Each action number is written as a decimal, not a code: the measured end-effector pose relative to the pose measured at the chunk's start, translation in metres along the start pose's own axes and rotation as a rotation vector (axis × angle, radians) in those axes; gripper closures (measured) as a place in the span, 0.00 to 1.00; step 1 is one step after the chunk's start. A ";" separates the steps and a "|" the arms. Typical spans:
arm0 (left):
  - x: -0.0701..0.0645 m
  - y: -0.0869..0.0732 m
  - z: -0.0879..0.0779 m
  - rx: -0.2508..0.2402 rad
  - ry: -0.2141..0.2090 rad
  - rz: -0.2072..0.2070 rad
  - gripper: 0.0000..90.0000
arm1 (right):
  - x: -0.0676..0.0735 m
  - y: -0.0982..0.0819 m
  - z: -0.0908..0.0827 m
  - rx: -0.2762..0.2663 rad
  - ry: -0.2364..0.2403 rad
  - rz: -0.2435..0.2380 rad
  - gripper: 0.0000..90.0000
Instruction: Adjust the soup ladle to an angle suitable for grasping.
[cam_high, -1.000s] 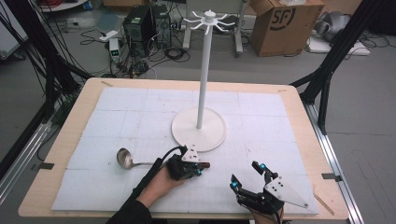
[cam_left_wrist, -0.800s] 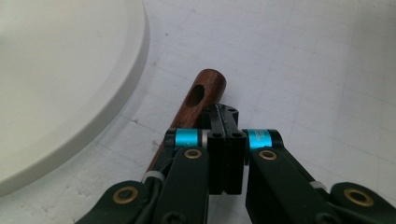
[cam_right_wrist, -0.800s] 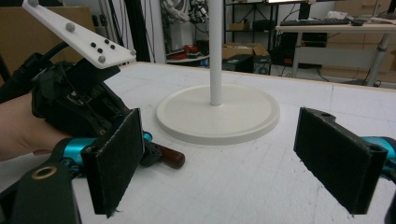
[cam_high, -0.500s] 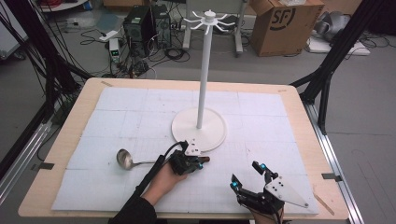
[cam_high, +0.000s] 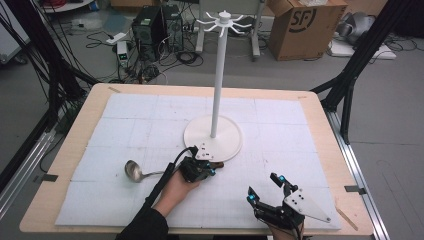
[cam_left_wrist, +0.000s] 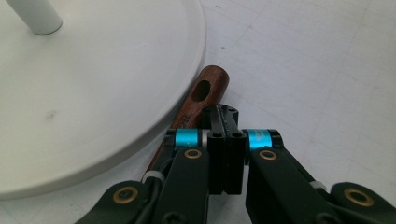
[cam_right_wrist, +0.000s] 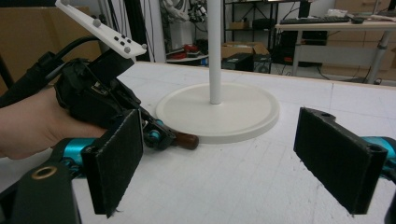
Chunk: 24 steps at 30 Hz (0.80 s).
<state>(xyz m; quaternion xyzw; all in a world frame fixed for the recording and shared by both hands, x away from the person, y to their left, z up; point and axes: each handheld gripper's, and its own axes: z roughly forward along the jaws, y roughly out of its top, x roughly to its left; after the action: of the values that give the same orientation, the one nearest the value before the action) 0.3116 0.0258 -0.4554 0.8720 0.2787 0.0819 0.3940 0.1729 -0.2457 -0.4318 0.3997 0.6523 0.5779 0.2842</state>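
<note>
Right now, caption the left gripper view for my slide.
Left gripper shut on ladle handle beside the white stand base.

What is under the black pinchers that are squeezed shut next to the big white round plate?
Under the shut left gripper lies the ladle's wooden handle, beside the white stand base. Its end with the hole pokes out. The stretch beneath the jaws is covered.

A light wooden table (cam_high: 330, 150) carries a white gridded mat (cam_high: 140, 125) that covers nearly all of its top, leaving bare wood along the edges. On the mat stands a white hook stand (cam_high: 217, 100) on its round base, near the middle. A ladle (cam_high: 134, 171) lies on the mat, its brown wooden handle end just beside the base's rim.
</note>
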 end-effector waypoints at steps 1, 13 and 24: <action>0.001 0.000 0.000 0.005 -0.003 0.004 1.00 | 0.000 0.000 0.000 0.000 0.000 -0.002 0.17; -0.001 0.001 0.001 0.007 0.003 0.006 1.00 | 0.000 0.000 0.000 0.004 0.000 -0.001 0.17; -0.008 0.002 -0.031 -0.030 0.004 0.012 1.00 | 0.001 -0.001 0.001 0.010 0.005 -0.007 0.17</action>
<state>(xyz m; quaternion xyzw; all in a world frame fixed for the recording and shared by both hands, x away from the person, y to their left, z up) 0.2942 0.0403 -0.4326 0.8674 0.2731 0.0902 0.4060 0.1730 -0.2445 -0.4325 0.3975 0.6573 0.5744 0.2827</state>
